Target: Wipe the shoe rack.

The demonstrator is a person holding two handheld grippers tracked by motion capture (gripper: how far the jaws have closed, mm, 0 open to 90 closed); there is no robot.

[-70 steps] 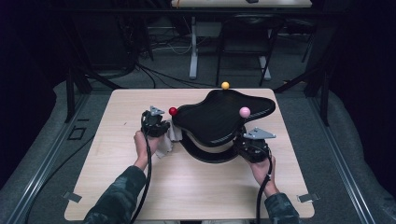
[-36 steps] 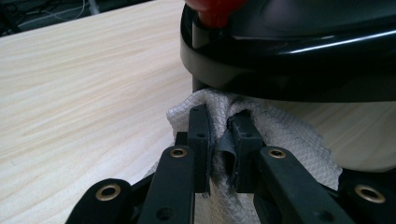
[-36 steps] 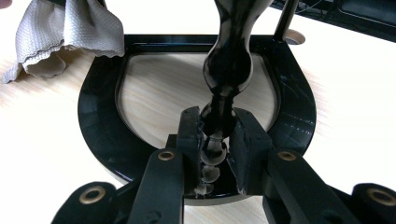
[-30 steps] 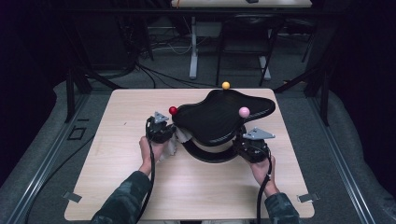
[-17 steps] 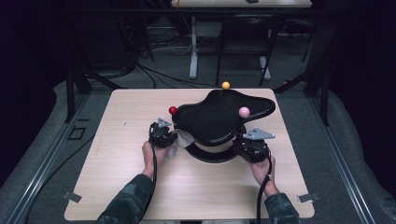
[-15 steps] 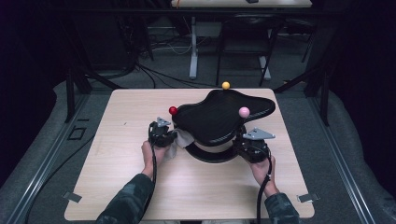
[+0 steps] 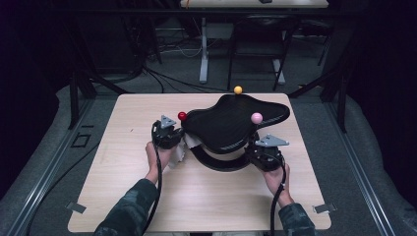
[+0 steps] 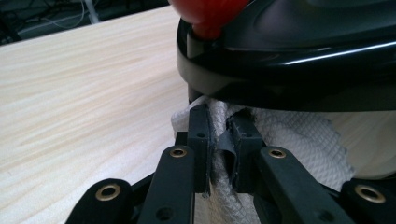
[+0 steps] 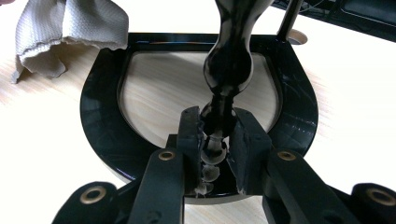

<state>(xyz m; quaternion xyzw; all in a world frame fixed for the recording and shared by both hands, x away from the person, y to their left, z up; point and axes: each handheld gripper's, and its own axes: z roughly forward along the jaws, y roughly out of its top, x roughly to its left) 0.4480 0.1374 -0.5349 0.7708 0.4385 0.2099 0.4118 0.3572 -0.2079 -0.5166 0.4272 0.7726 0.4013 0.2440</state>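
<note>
Black glossy stand (image 7: 231, 128) sits mid-table (image 7: 147, 196), slightly right. Left gripper (image 8: 218, 140) at its left edge, jaws clamped on a white cloth (image 8: 299, 140) pressed under the top's rim, just below the red ball (image 8: 210, 14). Right gripper (image 9: 217, 140) on the near right, jaws closed around the stand's turned leg (image 9: 229, 65) above the U-shaped base (image 9: 102, 135)

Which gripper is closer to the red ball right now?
Left. The left gripper sits just beside the red ball, clamping the cloth; the right gripper grips the stand's post across the base.
</note>
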